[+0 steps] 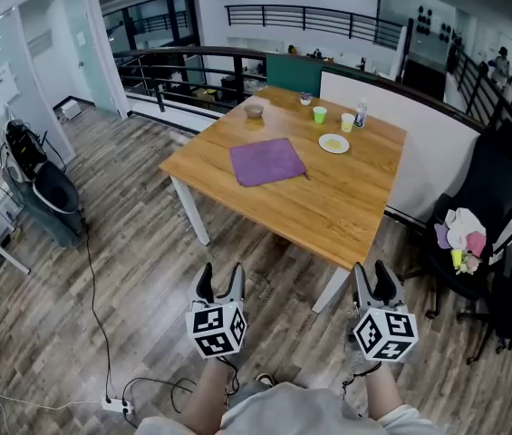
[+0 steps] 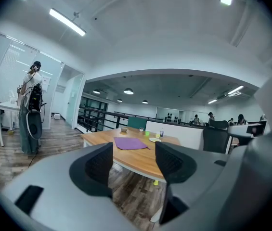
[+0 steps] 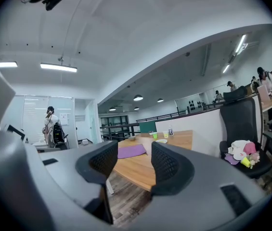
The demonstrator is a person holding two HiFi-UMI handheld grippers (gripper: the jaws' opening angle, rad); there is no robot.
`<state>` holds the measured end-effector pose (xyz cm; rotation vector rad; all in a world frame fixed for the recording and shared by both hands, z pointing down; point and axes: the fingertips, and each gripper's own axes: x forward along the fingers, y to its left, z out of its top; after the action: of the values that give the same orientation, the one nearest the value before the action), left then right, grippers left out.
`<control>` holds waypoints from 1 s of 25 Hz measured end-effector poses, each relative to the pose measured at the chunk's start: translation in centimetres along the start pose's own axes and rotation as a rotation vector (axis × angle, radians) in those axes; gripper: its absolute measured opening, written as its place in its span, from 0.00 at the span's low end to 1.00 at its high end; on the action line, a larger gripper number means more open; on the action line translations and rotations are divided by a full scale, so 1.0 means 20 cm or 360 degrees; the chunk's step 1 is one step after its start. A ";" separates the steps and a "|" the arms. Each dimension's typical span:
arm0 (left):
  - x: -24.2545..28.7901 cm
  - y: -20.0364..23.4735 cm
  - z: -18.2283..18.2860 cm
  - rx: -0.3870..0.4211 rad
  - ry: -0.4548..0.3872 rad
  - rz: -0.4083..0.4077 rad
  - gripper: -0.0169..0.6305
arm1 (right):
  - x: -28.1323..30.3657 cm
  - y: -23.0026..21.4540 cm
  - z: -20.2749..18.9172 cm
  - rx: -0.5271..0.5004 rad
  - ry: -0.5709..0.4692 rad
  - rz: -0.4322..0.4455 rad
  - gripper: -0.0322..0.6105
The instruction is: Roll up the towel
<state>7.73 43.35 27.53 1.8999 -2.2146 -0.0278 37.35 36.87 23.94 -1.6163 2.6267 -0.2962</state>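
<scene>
Both grippers are held low in front of me over the floor, well short of the table. The left gripper [image 1: 221, 275] is released: jaws apart, nothing between them. The right gripper [image 1: 373, 275] is likewise released and empty. One marker cube shows on each.

The floor [image 1: 129, 270] is grey-brown wood plank. One power strip [image 1: 115, 405] lies on it near my feet, with a black cable running off to the left.

One wooden table [image 1: 328, 207] with white legs stands ahead, turned corner-on to me. The towel [image 1: 267, 161], purple, lies spread flat, not rolled, in the tabletop's left half, nearer the left edge than the right. Nothing touches it.

Containers, all toward the far side:
- One white plate [image 1: 333, 143] lies just past the towel to its right and holds something yellow.
- One small bowl [image 1: 254, 111] sits by the far corner; I can't tell its contents.
- Two cups stand near the far right edge, one green cup [image 1: 320, 114] and one pale yellow cup [image 1: 347, 122]. Their contents are not visible.
- One clear bottle [image 1: 361, 113] stands upright just beside the yellow cup.
- One small pot [image 1: 305, 99] at the far edge is too small to read.

One black office chair [image 1: 496, 193] stands right of the table, with a heap of pale and pink soft items [image 1: 462, 234] on its seat. A white partition [image 1: 428, 152] runs behind the table. Beyond it are a black railing [image 1: 310, 16], glass walls and ceiling strip lights of an open office. One person [image 2: 32, 76] stands far left.
</scene>
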 end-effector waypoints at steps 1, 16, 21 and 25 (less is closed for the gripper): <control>0.00 0.01 0.00 -0.0002 -0.0002 0.0010 0.45 | 0.01 0.00 0.00 0.0002 -0.0001 0.0002 0.38; 0.04 0.19 0.03 0.0045 -0.0027 0.0061 0.75 | 0.13 0.07 0.01 -0.0083 -0.0065 -0.0065 0.83; 0.08 0.23 0.05 0.0047 -0.0039 0.0032 0.82 | 0.16 0.07 0.00 -0.0090 -0.0068 -0.0125 0.91; 0.09 0.29 0.03 0.0041 -0.0016 0.0028 0.84 | 0.16 0.08 -0.01 -0.0081 -0.0059 -0.0149 0.91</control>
<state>1.77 42.46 28.06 1.8972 -2.2486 -0.0063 34.40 34.72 24.03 -1.7457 2.5564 -0.2023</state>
